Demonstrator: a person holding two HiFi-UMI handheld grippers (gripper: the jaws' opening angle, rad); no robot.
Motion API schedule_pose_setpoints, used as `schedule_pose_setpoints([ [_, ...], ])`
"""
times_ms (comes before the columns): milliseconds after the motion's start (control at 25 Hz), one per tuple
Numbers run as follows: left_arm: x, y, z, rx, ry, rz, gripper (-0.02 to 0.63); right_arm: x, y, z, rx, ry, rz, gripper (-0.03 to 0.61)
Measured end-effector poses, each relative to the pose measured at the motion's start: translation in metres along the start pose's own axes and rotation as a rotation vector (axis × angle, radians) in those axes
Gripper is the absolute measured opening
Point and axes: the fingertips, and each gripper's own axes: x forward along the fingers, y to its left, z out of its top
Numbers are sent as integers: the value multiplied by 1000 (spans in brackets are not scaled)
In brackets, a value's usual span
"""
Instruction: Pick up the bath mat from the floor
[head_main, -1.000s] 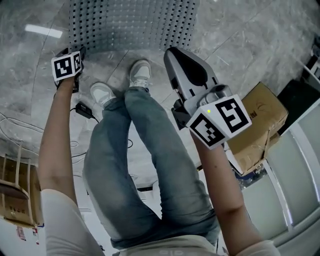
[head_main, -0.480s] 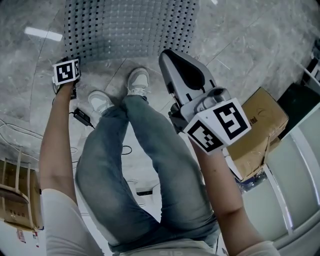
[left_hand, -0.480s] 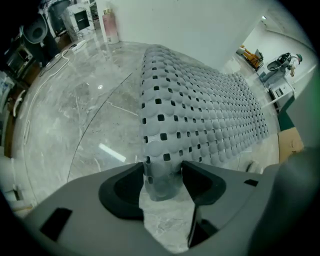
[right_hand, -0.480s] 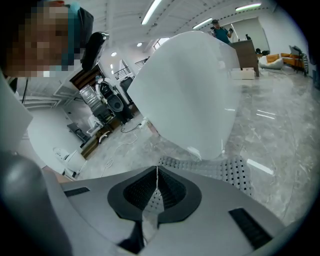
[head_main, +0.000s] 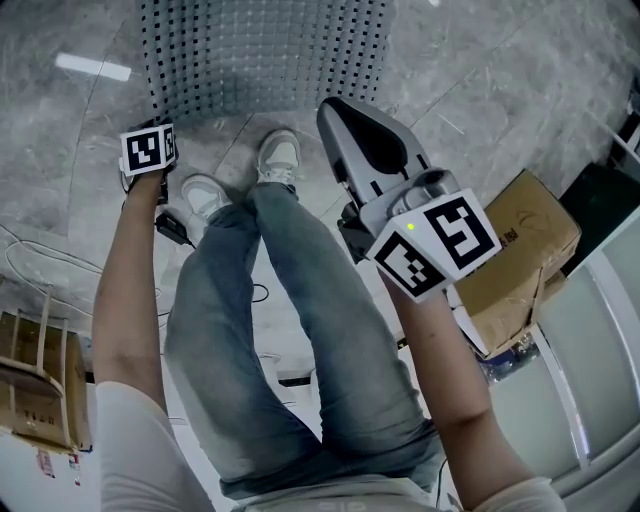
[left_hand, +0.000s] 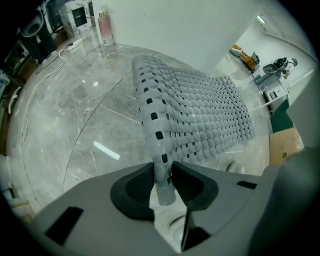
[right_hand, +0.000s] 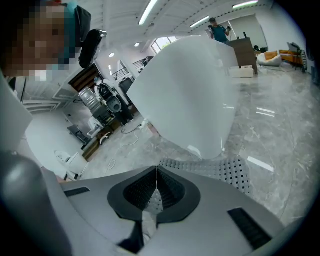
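The left gripper (left_hand: 164, 179) has slid to the bath mat (left_hand: 200, 120) and just clamped its corner; the right gripper (right_hand: 156, 186) is closed and empty, and lifting remains.

Left gripper (left_hand: 163, 175): jaws have just been closing and now pinch the mat (left_hand: 200, 117) corner between them. It sits nearer the shoe (head_main: 203, 192) than before.

Out of my sight
Head view: the bath mat (head_main: 265, 50) runs off the top edge, a marker cube (head_main: 148, 150) covers the jaws of the left gripper (left_hand: 163, 181), and the right gripper (right_hand: 157, 174) hides part of the cardboard box (head_main: 525, 245).
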Motion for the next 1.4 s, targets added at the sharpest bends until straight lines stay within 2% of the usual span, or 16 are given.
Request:
schedule_pose_setpoints([
  [320, -45, -5, -34, -103, 16, -3, 126, -11, 25, 7, 4, 25, 24, 26],
  [640, -101, -4, -53, -196, 20, 33, 126, -23, 58, 18, 25, 58, 61, 26],
  [960, -162, 7, -51, -213, -49, 89, 135, -32, 87, 34, 12, 79, 107, 26],
  [1400, -252, 36, -44, -360, -156, 110, 127, -59, 126, 52, -12, 89, 102, 26],
])
